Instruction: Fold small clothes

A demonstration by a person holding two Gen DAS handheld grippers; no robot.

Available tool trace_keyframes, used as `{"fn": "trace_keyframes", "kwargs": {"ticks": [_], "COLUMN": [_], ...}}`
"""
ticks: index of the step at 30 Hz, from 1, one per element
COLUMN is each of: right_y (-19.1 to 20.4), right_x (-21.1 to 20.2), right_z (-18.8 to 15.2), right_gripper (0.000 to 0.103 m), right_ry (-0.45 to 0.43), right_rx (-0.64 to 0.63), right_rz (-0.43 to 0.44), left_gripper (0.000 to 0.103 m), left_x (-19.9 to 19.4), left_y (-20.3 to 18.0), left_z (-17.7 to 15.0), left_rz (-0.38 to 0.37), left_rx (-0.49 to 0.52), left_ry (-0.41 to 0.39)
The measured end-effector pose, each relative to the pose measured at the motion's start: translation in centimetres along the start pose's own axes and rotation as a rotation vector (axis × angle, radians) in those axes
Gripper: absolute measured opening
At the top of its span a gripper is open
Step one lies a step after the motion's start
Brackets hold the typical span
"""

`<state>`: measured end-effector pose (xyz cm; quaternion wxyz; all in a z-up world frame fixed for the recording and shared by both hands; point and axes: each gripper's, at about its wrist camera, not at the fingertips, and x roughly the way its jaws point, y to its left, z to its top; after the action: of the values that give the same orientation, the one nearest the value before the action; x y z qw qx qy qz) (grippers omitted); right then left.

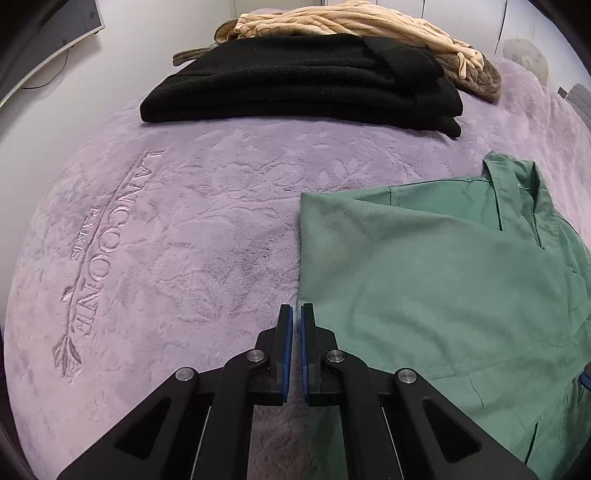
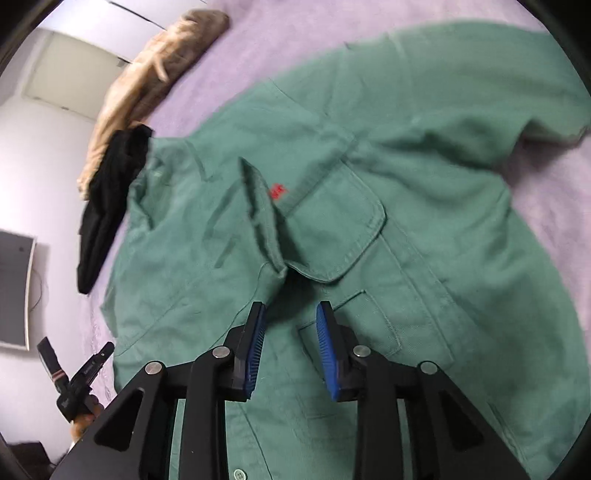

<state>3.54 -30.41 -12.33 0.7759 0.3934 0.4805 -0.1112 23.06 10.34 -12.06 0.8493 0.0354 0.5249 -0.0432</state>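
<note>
Where the left view hides it, green shirt's (image 2: pixel 369 221) red mark (image 2: pixel 277 192).

I saw a green shirt (image 2: pixel 369 184) with red chest mark (image 2: pixel 277 192), lilac embossed blanket (image 1: pixel 184 221), black folded garment (image 1: pixel 295 85), beige throw (image 1: pixel 351 18).

The bed cover (image 1: pixel 192 229) is plush lilac fleece, soft-napped and matt, with embossed lettering at 9 o'clock. The green shirt (image 2: pixel 369 229) is woven twill cloth, matt, with stitched seams and a smooth plastic button (image 2: pixel 239 473) at 6 o'clock. The black garment (image 1: pixel 303 85) at 12 o'clock looks like fuzzy knit. The left hand-held gripper (image 1: pixel 297 314) is matt black plastic with shiny metal pins and ridged blue pads (image 1: pixel 289 339).
</note>
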Motion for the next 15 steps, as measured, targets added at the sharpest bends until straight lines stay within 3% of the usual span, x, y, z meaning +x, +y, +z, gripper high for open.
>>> {"fn": "trace_keyframes", "kwargs": {"ticks": [3, 5, 6, 8, 10, 13, 15], "right_y": [1.3, 0.8, 0.4, -1.2, -1.2, 0.2, 0.3], "right_x": [-1.0, 0.5, 2.2, 4.8, 4.9, 4.0, 3.6], "right_z": [1.2, 2.6, 3.1, 2.7, 1.8, 1.3, 1.7], "right_gripper": [0.033, 0.057, 0.060, 0.060, 0.060, 0.060, 0.060], "right_ry": [-0.083, -0.057, -0.006, 0.116, 0.122, 0.109, 0.073], "right_rx": [-0.078, -0.043, 0.001, 0.144, 0.151, 0.055, 0.059], "right_rz": [-0.008, 0.041, 0.067, 0.182, 0.294, 0.308, 0.237], "left_gripper": [0.005, 0.005, 0.005, 0.005, 0.005, 0.005, 0.005], "left_x": [-1.3, -1.9, -2.2, -2.7, -3.2, -3.8, -4.1], "left_y": [0.5, 0.4, 0.4, 0.3, 0.2, -0.2, -0.4], "left_z": [-0.8, -1.4, -1.7, -2.5, -3.5, -4.8, -5.6], "left_rz": [-0.010, -0.015, -0.020, -0.024, -0.022, -0.040, -0.036], "left_rx": [0.003, 0.007, 0.007, 0.005, 0.011, 0.029, 0.043], "left_ry": [-0.003, 0.000, 0.003, 0.017, 0.034, 0.043, 0.050]}}
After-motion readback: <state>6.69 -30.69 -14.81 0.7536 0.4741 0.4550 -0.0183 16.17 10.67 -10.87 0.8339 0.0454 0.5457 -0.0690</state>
